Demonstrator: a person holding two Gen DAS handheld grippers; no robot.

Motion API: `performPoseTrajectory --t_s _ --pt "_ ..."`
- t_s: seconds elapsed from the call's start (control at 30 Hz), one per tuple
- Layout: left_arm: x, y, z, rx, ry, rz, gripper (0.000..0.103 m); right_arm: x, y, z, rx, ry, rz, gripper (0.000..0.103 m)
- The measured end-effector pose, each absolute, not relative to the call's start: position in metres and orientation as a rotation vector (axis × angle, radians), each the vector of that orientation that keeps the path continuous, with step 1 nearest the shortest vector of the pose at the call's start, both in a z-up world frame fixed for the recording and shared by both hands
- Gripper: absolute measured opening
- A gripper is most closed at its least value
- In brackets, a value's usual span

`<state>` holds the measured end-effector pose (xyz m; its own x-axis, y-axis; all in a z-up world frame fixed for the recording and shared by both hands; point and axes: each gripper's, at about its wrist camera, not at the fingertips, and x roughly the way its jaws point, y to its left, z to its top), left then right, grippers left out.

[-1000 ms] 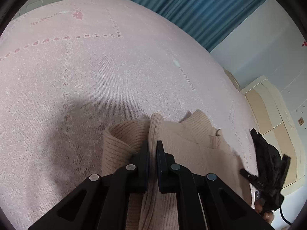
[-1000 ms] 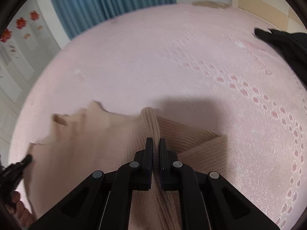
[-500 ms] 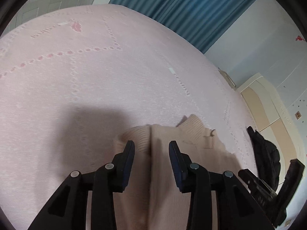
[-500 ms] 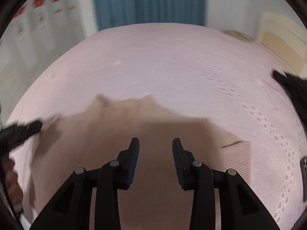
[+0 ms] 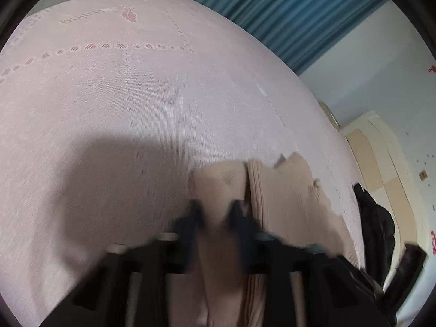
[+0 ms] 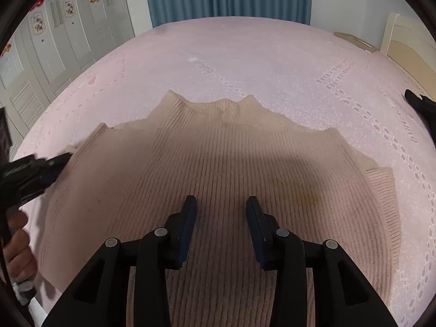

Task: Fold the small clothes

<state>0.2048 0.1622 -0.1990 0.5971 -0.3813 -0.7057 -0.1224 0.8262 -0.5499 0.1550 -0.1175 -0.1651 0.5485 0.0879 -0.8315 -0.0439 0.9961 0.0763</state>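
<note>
Lying beneath wide-apart right tool (image 6: pixel 221 207), sweater (image 6: pixel 218 150); left tool (image 5: pixel 215 214) closing around its fold.

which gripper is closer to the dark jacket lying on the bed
Right. In the left wrist view the right gripper sits just below the dark jacket; the left gripper, jaws closing, works the sweater's far side.

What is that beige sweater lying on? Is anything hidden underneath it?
The ribbed beige sweater lies spread flat on a pink patterned bedspread, which shows all around it. Whatever sits directly beneath the knit is covered, so nothing else can be confirmed there.
</note>
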Motion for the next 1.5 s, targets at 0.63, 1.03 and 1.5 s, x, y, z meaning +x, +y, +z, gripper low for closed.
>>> performPoseTrajectory --t_s 0.63,1.03,1.5 --pt "0.158 0.175 -0.206 -0.601 0.968 -0.319 0.047 0.230 -0.108 -0.185 0.100 1.064 -0.028 0.040" --pt "0.100 0.168 -0.206 -0.617 1.004 -0.429 0.051 0.180 -0.102 -0.166 0.042 1.050 -0.011 0.040" --pt "0.122 0.136 -0.206 -0.614 1.004 -0.367 0.051 0.062 -0.104 -0.168 0.019 1.043 0.027 0.040"
